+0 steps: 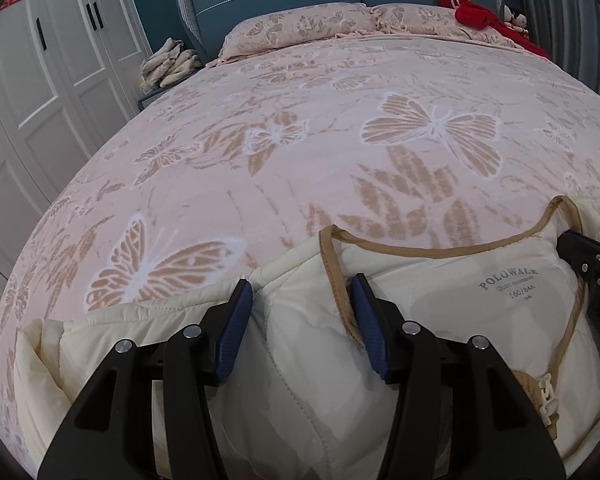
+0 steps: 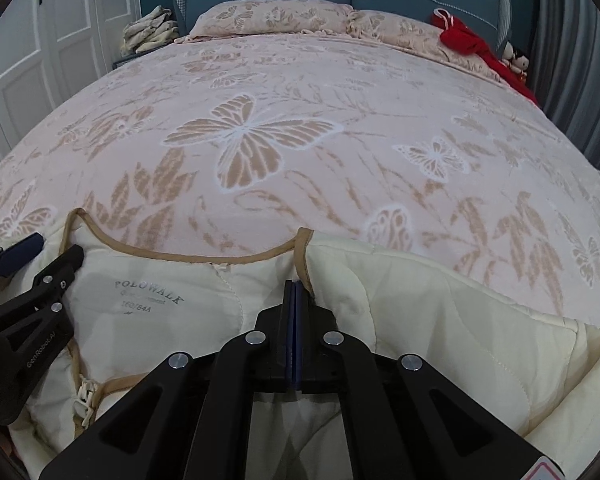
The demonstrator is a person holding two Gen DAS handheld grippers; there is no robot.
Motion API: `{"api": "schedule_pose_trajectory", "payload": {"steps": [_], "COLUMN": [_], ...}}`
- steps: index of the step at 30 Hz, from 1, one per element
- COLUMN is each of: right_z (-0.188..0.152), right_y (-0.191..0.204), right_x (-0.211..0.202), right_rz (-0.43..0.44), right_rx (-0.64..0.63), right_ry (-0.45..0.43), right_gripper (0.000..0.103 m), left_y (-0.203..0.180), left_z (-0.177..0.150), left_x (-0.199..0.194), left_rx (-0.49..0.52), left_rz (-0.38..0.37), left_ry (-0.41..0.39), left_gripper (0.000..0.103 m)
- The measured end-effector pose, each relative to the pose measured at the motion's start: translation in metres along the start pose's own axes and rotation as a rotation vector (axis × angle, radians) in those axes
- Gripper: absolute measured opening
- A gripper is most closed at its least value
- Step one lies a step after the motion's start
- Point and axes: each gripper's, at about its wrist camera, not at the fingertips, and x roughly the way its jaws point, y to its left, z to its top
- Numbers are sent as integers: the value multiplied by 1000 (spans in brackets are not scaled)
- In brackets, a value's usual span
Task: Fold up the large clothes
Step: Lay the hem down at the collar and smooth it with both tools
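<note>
Garment: a cream quilted jacket [image 1: 512, 292] lies at the near edge of the bed [image 1: 340, 100], lining side up, the tan-trimmed collar toward the pillows [image 1: 300, 28].
Left gripper [image 1: 302, 312]: jaws spread over the left shoulder; fabric sits between the blue pads, but they do not seem to press it.
Right gripper [image 2: 295, 308]: the 2 pads are pressed together beside the collar's right end; whether they pinch fabric I cannot tell.
Likely reason: both ends of the collar give a symmetric hold for folding.
Background: a red cloth [image 2: 472, 40] near the headboard.
</note>
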Motion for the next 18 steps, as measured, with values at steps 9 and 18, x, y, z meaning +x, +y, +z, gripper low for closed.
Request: {"api": "schedule_pose_trajectory", "payload": {"steps": [9, 18], "right_z": [-2, -5], "right_y": [-3, 0], "right_x": [0, -2], "right_rz": [13, 3], "right_rx": [13, 13], "right_ry": [-13, -37], "right_gripper": [0, 0], "left_y": [-3, -6], "left_z": [-1, -3], "left_x": [0, 0], "left_rx": [7, 15], "left_rz": [16, 40], "left_ry": [-15, -35], "left_gripper": [50, 50]}}
